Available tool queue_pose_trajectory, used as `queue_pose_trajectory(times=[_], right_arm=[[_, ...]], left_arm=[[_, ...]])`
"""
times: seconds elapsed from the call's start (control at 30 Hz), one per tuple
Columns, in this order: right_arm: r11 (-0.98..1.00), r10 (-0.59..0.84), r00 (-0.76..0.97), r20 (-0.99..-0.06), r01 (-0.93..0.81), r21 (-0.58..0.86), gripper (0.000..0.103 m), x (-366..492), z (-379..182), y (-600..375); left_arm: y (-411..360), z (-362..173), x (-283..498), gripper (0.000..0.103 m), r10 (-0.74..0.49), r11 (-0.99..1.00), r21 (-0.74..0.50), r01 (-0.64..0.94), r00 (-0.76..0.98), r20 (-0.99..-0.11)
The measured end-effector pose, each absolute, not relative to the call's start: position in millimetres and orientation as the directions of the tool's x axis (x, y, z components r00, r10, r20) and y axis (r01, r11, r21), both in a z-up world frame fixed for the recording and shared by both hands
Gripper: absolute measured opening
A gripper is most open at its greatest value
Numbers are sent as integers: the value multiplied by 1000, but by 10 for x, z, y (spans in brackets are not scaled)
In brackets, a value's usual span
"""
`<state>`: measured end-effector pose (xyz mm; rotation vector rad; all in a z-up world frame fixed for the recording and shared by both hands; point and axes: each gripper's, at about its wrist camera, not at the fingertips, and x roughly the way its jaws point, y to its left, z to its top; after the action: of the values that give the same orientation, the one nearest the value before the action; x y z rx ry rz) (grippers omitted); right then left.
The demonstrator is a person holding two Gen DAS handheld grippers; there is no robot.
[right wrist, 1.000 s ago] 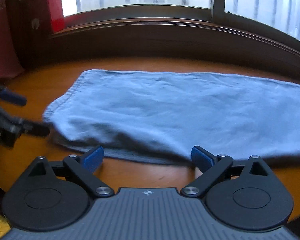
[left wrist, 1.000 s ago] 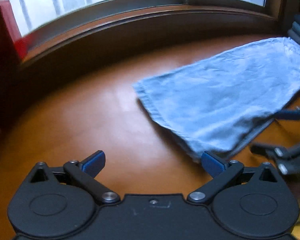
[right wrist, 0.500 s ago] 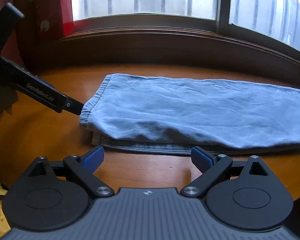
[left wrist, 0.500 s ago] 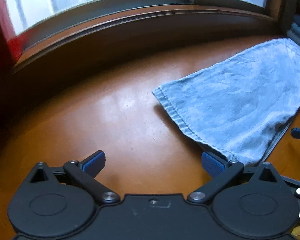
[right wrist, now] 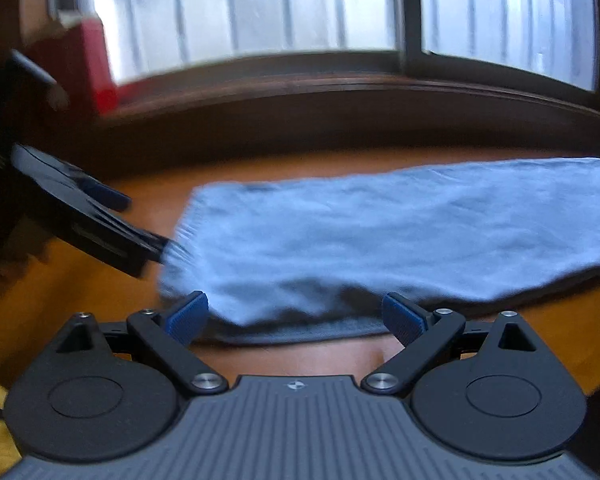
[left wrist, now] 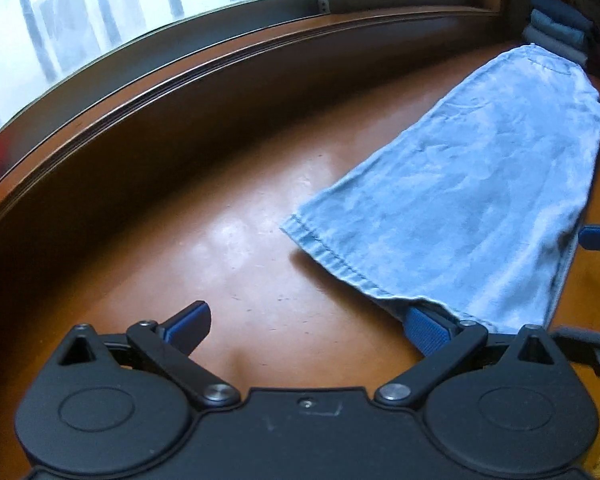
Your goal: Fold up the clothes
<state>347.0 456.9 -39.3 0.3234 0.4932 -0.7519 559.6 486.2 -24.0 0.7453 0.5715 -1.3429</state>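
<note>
A pair of light blue jeans (left wrist: 472, 208), folded lengthwise, lies flat on the brown wooden table (left wrist: 220, 248). In the left wrist view its hem end points at me. My left gripper (left wrist: 306, 322) is open, and its right finger (left wrist: 424, 324) sits under the near corner of the hem. In the right wrist view the jeans (right wrist: 400, 232) stretch across the table. My right gripper (right wrist: 296, 316) is open at their near long edge, with that edge between its fingers. The left gripper (right wrist: 84, 224) shows there at the left, touching the hem.
A stack of folded clothes (left wrist: 556, 36) stands at the far right end of the table. A red box (right wrist: 96, 64) stands at the left by the window. The dark wooden sill (left wrist: 220, 68) runs along the back. Bare tabletop lies left of the jeans.
The left gripper has closed in on the hem, and its right finger is now under the corner. The right gripper has moved up to the near edge of the jeans. Both stay open.
</note>
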Motion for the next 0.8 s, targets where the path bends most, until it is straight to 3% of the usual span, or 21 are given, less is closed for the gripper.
queue_pose_trajectory(times=[0.23,0.5,0.57,0.63,0.7,0.8], right_arm=[[830,-427,737,-524,550,98,91,3675,-378,4626],[867,-429,694,-579,496,-48,80,3878,-520,4584],[864,-423,697,-579,502,-27,63,3890,-510,4569],[851,-448,681,-579,524,-42,36,3916,-488,4562],[836,-462,668,-583,548,-34,27,3914,-470,4532],[807,-445,687,-574,586,74,26,3812,-417,4477]], left_arm=[[4970,-265,5794,103,-638,140,74,987,147,-756],[5052,-280,5918,103,-620,180,79,980,176,-765],[5044,-292,5926,103,-611,182,82,980,178,-771],[5035,-297,5928,103,-609,180,80,980,175,-773],[5024,-295,5918,103,-609,175,81,981,173,-774],[5007,-293,5894,103,-610,170,86,982,173,-774]])
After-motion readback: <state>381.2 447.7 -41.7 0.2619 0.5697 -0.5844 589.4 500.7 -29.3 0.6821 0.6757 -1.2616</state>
